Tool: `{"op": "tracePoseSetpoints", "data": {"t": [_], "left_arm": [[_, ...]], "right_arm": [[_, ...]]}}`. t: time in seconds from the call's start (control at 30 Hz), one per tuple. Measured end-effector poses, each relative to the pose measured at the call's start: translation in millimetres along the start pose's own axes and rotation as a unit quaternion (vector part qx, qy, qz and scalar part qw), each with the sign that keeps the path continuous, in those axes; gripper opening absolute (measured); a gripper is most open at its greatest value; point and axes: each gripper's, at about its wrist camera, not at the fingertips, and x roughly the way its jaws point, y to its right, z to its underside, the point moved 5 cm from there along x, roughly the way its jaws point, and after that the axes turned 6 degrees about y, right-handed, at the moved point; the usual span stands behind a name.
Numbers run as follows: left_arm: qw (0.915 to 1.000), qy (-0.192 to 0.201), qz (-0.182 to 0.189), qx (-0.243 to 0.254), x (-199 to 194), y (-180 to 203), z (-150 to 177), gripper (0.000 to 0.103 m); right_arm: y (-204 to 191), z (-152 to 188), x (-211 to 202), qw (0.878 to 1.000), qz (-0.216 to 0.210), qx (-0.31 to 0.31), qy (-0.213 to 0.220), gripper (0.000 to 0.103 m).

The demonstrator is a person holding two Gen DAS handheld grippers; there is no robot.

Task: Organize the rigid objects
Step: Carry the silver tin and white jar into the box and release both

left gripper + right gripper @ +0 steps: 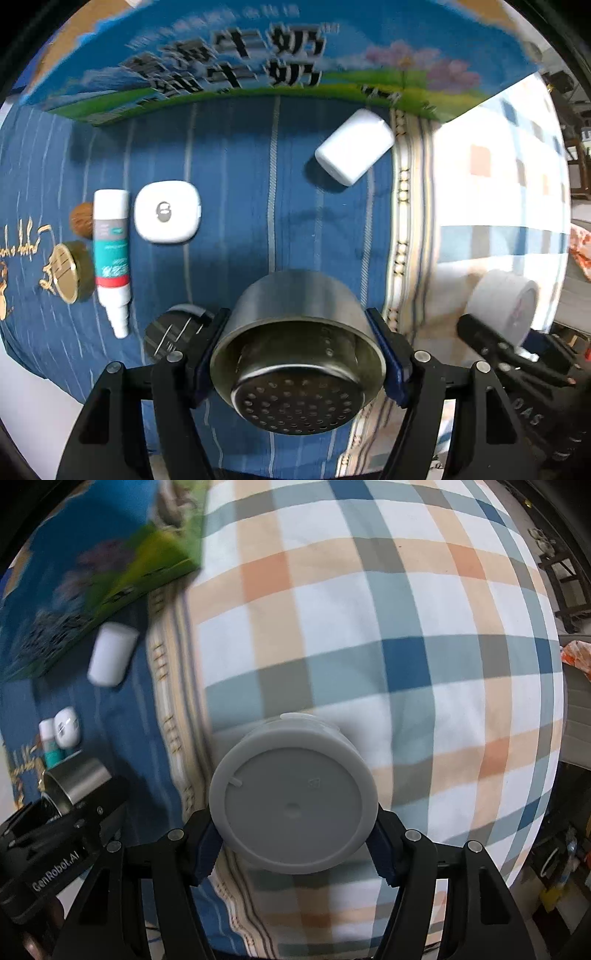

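Left gripper (301, 360): clamped a steel strainer cup (295, 354) above the blue striped cloth (236, 155). Right gripper (291, 843): clamped a grey plastic container (291, 797) over the plaid cloth (406, 627). On the blue cloth lay a spray bottle (110, 254), white square case (167, 216), white oblong box (354, 146); milk carton box (258, 62) behind.

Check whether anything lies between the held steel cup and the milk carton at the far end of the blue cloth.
Nothing visible blocks it. The steel cup sits clamped in the left gripper, and bare blue cloth runs straight ahead to the milk carton. The white case lies right of that line; the square white case lies left.
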Motion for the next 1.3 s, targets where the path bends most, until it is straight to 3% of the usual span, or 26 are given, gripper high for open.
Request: {"op": "tracePoseSetpoints", "data": {"t": [0.2, 0.27, 0.37, 0.47, 0.57, 0.73, 0.93, 1.13, 1.3], "left_arm": [[0.9976, 0.056, 0.042, -0.001, -68.8, -25.1, 14.1, 0.069], [0.9955, 0.076, 0.055, -0.001, -97.7, -35.2, 11.8, 0.069], [0.9918, 0.108, 0.067, 0.012, -133.8, -43.7, -1.6, 0.069], [0.989, 0.123, 0.078, 0.026, -157.7, -38.6, -33.1, 0.069], [0.9866, 0.144, 0.064, 0.042, -180.9, -41.6, -59.5, 0.069], [0.9839, 0.163, 0.059, 0.043, -190.8, -50.7, -116.4, 0.069], [0.9861, 0.151, 0.062, 0.033, -174.2, -70.0, -191.5, 0.069], [0.9927, 0.081, 0.087, 0.022, -112.6, -75.9, -268.9, 0.069], [0.9948, 0.011, 0.101, 0.016, -45.8, -75.4, -305.9, 0.069]], "right_arm": [[-15.9, 39.9, -55.7, 0.998, -0.05, -0.017, 0.03, 0.069], [-23.6, 39.0, -76.7, 0.996, -0.066, -0.021, 0.046, 0.069], [-23.7, -8.6, -132.2, 0.993, -0.091, -0.025, 0.07, 0.069], [-40.7, -50.4, -149.3, 0.989, -0.105, -0.039, 0.098, 0.069], [-91.6, -95.2, -148.1, 0.986, -0.104, -0.05, 0.118, 0.069], [-134.5, -160.4, -161.9, 0.984, -0.076, -0.067, 0.149, 0.069], [-175.0, -249.8, -146.6, 0.983, -0.043, -0.076, 0.159, 0.069], [-194.9, -324.1, -91.2, 0.986, -0.016, -0.074, 0.148, 0.069], [-196.1, -368.6, -41.8, 0.988, 0.021, -0.076, 0.132, 0.069]]}}
